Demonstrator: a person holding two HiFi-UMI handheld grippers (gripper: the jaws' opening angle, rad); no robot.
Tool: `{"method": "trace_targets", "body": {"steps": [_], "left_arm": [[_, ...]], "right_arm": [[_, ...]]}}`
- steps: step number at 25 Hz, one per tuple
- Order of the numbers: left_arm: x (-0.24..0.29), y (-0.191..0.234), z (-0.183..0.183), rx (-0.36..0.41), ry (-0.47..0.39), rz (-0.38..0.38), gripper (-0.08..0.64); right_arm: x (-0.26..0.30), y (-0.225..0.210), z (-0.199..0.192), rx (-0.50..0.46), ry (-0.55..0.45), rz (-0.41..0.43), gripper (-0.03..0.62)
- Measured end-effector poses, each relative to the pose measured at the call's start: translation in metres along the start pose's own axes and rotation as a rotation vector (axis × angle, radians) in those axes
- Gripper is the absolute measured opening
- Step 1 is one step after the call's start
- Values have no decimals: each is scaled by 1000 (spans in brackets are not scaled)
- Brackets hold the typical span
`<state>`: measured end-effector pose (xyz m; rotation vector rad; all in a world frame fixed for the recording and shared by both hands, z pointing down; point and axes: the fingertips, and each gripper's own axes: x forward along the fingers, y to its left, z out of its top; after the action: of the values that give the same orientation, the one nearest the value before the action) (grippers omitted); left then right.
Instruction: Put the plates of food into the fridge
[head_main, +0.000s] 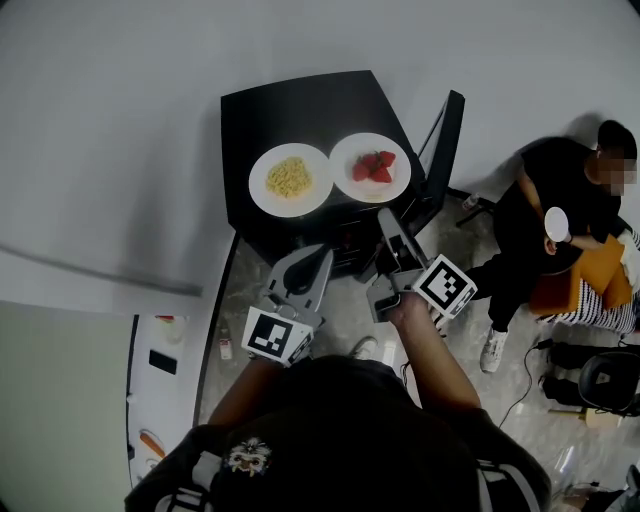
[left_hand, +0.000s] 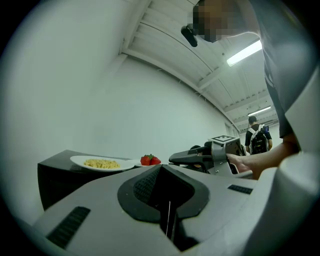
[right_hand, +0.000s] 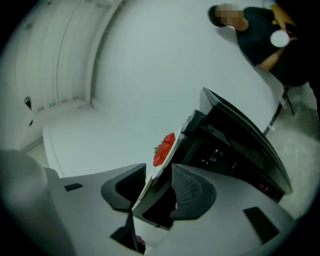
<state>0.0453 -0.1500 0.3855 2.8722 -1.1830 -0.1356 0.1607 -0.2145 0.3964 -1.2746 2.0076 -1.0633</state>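
Two white plates stand on a black cabinet top: one with yellow noodles, one with strawberries. My right gripper reaches the near rim of the strawberry plate. In the right gripper view its jaws stand apart with the plate's rim between them, and the strawberries lie beyond. My left gripper hangs in front of the cabinet, shut and empty. In the left gripper view the left gripper looks at the noodle plate and strawberries.
A person sits on the floor at the right with a white cup. A black panel leans beside the cabinet. A white counter with small items lies at the lower left. Cables and bags lie on the floor at the far right.
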Motion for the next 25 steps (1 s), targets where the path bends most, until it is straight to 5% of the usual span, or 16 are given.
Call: {"method": "trace_targets", "body": {"steps": [4, 10, 18, 25], "left_arm": [[-3, 0, -1, -4, 15, 8, 23], [-9, 5, -2, -11, 8, 26, 23], [-17, 12, -2, -15, 10, 50, 23], [-27, 13, 4, -23, -10, 67, 23]], "right_arm": [[5, -18, 4, 248, -17, -25, 170], [17, -30, 8, 424, -25, -38, 170], [28, -33, 11, 518, -42, -63, 169], [20, -31, 13, 557, -66, -110, 82]]}}
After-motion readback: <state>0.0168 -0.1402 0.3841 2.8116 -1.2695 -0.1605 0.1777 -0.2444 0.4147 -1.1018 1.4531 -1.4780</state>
